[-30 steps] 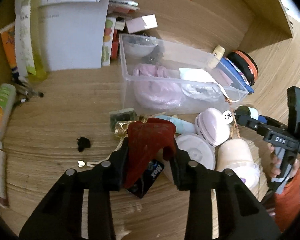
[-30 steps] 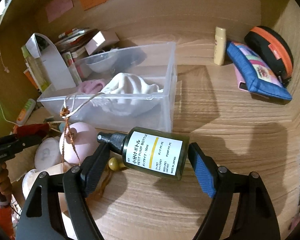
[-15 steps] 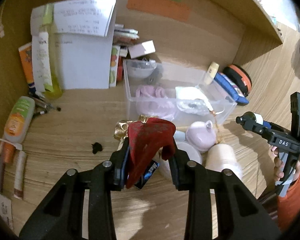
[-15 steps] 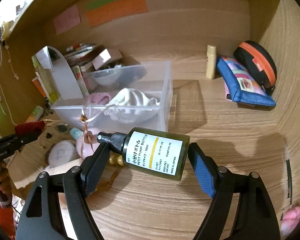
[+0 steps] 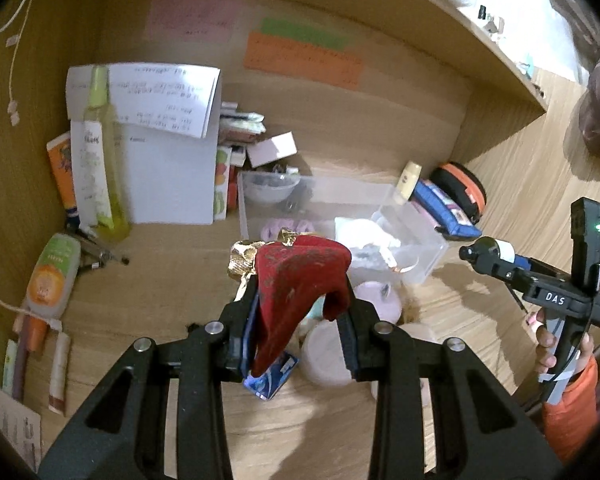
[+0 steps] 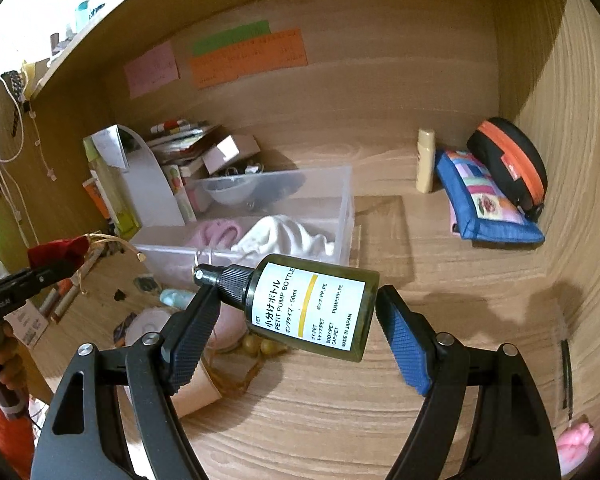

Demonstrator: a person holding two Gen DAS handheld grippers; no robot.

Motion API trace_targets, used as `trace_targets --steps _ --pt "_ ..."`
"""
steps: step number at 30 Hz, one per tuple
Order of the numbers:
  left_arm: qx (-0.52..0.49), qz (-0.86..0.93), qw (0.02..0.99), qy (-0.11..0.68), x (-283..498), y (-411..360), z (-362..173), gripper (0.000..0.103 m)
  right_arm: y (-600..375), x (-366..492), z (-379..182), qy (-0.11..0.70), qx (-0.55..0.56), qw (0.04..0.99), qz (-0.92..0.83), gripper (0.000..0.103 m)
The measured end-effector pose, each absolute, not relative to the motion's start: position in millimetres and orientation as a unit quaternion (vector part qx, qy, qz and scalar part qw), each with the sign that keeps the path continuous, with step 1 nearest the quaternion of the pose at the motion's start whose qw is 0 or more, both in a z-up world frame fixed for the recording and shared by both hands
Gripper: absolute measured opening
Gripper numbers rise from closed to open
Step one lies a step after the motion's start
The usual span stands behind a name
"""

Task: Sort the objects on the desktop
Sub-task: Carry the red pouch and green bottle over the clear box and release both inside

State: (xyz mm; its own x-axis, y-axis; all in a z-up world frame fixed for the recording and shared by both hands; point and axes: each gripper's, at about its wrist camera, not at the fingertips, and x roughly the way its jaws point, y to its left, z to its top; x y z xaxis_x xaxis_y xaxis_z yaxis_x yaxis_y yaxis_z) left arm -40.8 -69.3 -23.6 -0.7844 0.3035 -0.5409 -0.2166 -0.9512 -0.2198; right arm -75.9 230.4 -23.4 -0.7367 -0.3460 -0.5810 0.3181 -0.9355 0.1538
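Wooden tabletop [image 6: 440,400] inside a desk alcove, carrying a clear bin [image 6: 260,216] that holds white and pink cloth, with a blue pouch [image 6: 488,212] and a black-and-orange case [image 6: 512,164] near the right wall, well apart from the bin. In front of the bin lies a cluster of 3 or more small round containers, partly hidden by the tools. The left gripper [image 5: 300,316] is raised above that cluster, its jaws drawn in on a red cloth pouch [image 5: 296,280]; the pouch drapes over both fingers, and gold foil [image 5: 244,260] shows just behind it, though whether the foil is attached cannot be told. The right gripper [image 6: 296,312] is clamped on a green pump bottle [image 6: 312,308], gripped end to end, the black cap against the left finger and the base against the blue pad [image 6: 404,344] of the right finger; the bottle lies tilted, clear of the tabletop. The step in hand appears to be carrying both items to their places. To do it well, keep squeeze steady on the bottle, since an end-to-end hold on a smooth cylinder may slip or pivot; lower it level before releasing. The limp pouch should be carried above the bin rim and released only once it is over the chosen spot, so its trailing cloth does not snag the cluster below.
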Motion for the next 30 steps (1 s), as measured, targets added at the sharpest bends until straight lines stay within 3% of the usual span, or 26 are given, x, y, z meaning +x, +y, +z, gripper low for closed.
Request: trace_targets --steps 18,30 --pt "-0.268 0.947 0.162 -0.071 -81 -56 9 0.034 208 -111 8 -0.022 0.287 0.221 -0.932 0.078" --pt "-0.3 0.936 0.168 -0.076 -130 -45 -2 0.034 185 -159 -3 -0.059 0.311 0.257 -0.913 0.078"
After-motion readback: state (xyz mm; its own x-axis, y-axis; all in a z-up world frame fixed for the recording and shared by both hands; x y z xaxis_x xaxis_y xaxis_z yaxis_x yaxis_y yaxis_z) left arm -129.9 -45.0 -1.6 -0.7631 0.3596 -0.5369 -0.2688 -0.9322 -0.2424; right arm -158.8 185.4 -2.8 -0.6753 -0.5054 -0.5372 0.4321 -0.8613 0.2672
